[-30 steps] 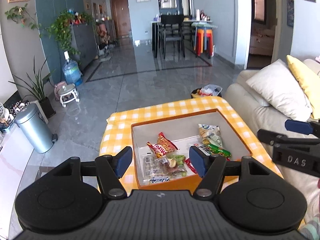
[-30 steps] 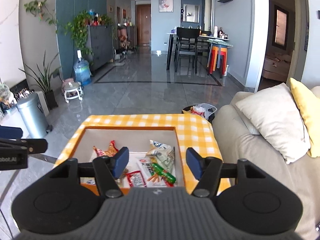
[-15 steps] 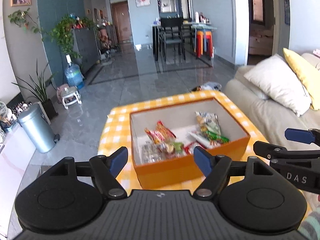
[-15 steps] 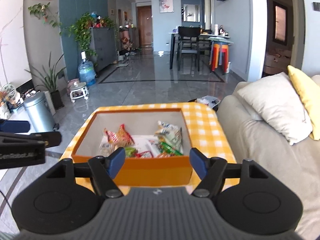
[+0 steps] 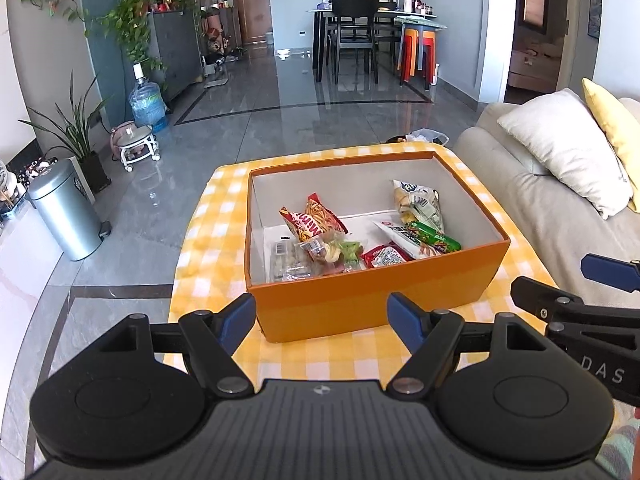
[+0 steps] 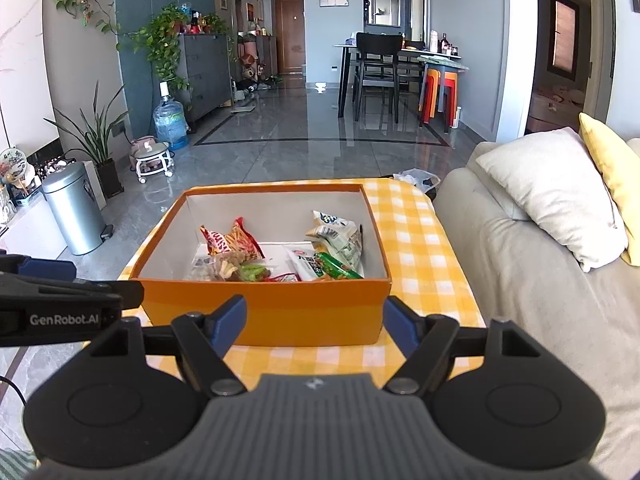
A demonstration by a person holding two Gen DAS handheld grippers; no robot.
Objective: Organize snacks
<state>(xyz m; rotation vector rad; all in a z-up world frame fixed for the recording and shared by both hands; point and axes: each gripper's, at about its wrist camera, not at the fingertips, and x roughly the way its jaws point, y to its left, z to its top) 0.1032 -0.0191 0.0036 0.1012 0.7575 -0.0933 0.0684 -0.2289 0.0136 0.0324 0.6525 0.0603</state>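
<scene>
Snacks in orange box on checkered table, sofa beside, both tools spread apart, empty.

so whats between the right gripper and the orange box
Only bare yellow checked tablecloth between the right gripper and the orange box, seen in the right wrist view.

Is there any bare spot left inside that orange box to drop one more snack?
Yes. The orange box is bare along its far wall, behind the red snack bag and the white bag. A white strip of floor also shows between those two. The near half is crowded with overlapping packets, among them a green one.
</scene>
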